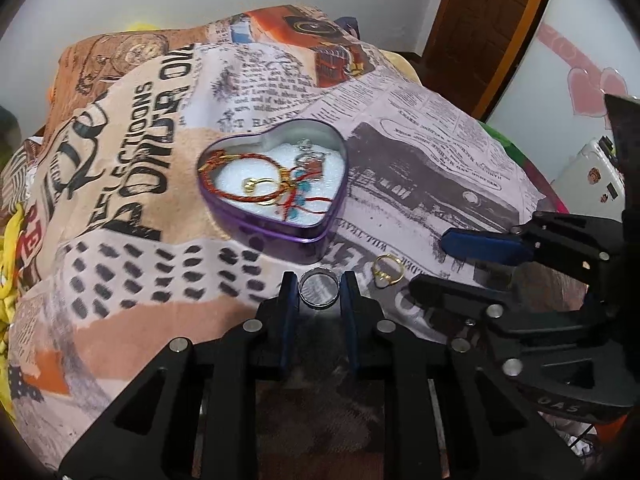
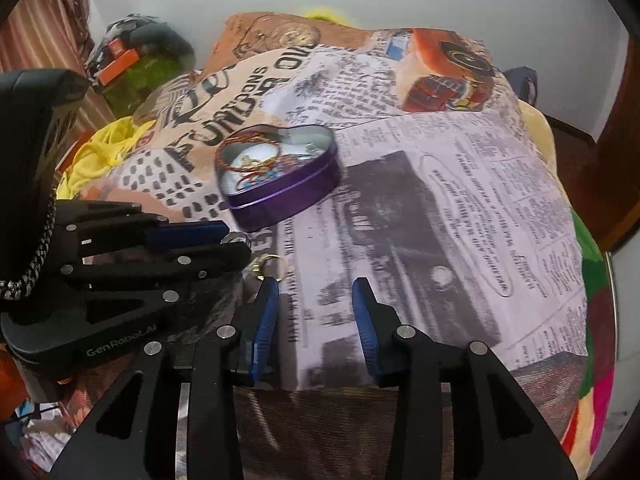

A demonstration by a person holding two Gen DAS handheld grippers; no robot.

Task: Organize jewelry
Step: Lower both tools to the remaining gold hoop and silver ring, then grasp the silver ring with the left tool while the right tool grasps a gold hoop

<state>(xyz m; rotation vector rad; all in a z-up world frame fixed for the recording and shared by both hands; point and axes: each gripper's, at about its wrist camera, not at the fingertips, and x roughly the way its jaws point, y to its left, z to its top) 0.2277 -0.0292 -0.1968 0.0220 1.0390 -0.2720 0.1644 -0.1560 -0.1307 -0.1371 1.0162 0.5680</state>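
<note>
1. Newspaper-print fabric sheet [image 1: 420,128] covers my work surface, white wall behind.
2. My left gripper [image 1: 319,280] is clamped on a silver band ring [image 1: 319,289], just in front of the purple heart-shaped tin [image 1: 280,228], which holds red cord bracelets [image 1: 240,184].
3. My right gripper [image 2: 316,284] stands open and empty.
4. A thin gold ring [image 1: 385,269] lies on the sheet beside the left gripper's fingers.

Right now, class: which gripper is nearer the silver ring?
Left. The left gripper has the silver ring between its fingertips. The right gripper is open off to the ring's right, beyond the gold ring.
</note>
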